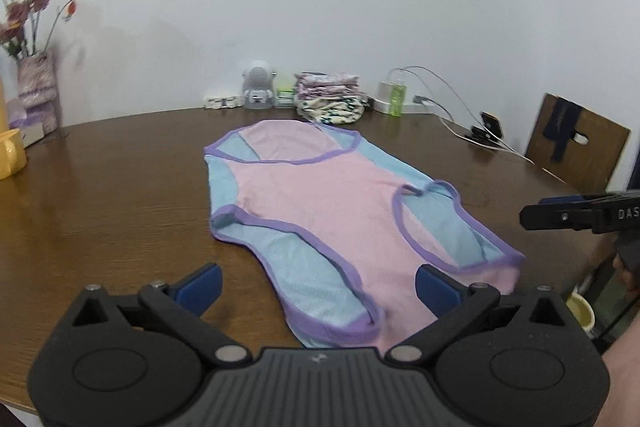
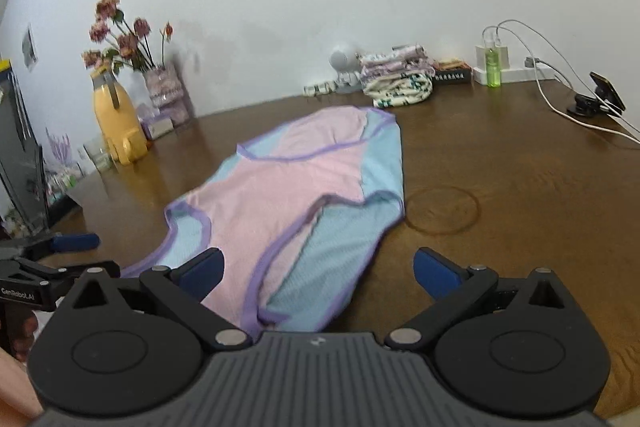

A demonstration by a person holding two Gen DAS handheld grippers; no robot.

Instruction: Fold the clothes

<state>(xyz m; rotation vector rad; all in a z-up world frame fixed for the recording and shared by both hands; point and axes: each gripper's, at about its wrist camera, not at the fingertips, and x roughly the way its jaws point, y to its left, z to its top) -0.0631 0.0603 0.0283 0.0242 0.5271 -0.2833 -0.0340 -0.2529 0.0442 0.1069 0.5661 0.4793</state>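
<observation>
A pink and light-blue garment with purple trim (image 1: 320, 211) lies spread flat on the brown wooden table (image 1: 100, 195). It also shows in the right wrist view (image 2: 280, 203). My left gripper (image 1: 318, 287) is open and empty, hovering over the garment's near end. My right gripper (image 2: 318, 275) is open and empty over the near edge of the garment. The right gripper also shows at the right edge of the left wrist view (image 1: 532, 217). The left gripper shows at the left edge of the right wrist view (image 2: 76, 242).
A stack of folded clothes (image 1: 330, 97) sits at the table's far edge by a small white figure (image 1: 259, 87), a green bottle (image 1: 397, 99) and cables. A vase of flowers (image 2: 160, 83) and a yellow jug (image 2: 118, 123) stand at the left. A wooden chair (image 1: 576, 147) is at the right.
</observation>
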